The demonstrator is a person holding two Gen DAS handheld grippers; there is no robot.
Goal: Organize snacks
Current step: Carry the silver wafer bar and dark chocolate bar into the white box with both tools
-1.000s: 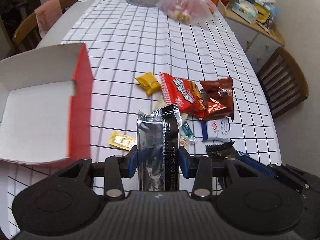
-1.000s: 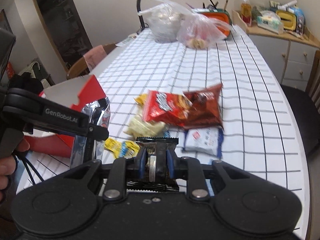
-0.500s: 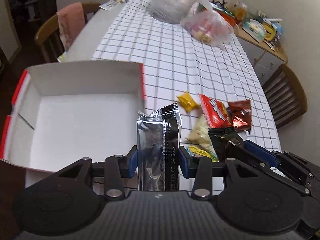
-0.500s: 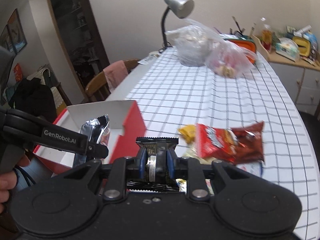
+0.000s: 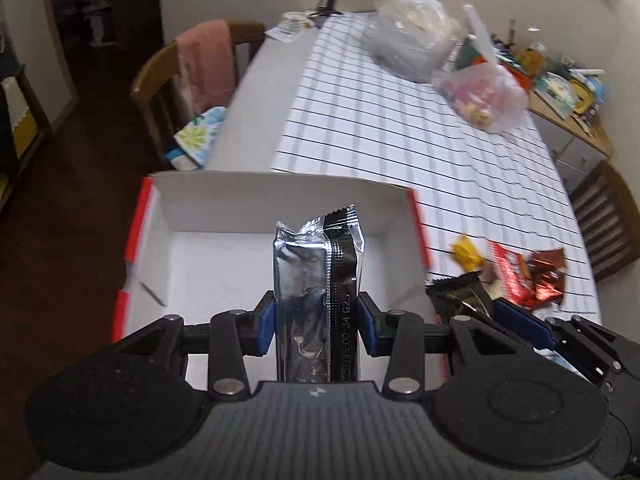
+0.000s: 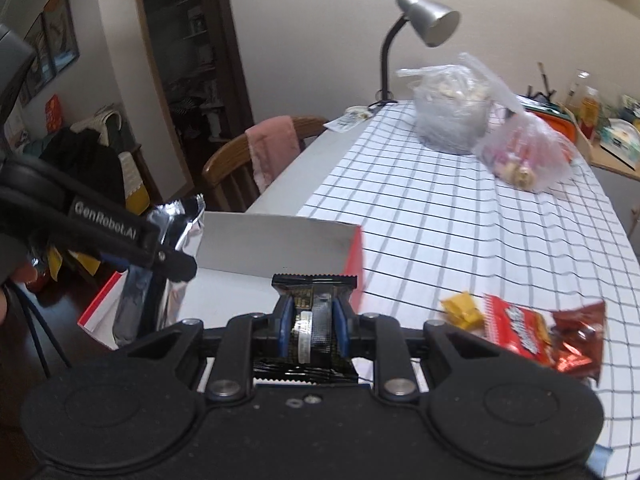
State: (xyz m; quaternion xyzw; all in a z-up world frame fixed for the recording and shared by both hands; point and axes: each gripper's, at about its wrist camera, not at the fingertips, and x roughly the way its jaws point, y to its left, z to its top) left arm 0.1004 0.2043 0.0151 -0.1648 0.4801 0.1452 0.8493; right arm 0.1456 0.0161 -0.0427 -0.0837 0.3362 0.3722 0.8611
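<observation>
Both my grippers have swung over to the box (image 5: 280,200): left gripper (image 5: 316,322) clamps the silver packet (image 5: 308,276), right gripper (image 6: 309,330) the black packet (image 6: 314,320), ready to drop.

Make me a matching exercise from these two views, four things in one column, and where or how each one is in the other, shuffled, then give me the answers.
Things:
1. silver packet
2. black packet
3. yellow candy
4. pink towel

Places or states:
A. lying on the checked tablecloth
B. draped over a wooden chair
C. clamped in the left gripper, above the open box
D. clamped in the right gripper

Pairs: 1-C, 2-D, 3-A, 4-B
</observation>
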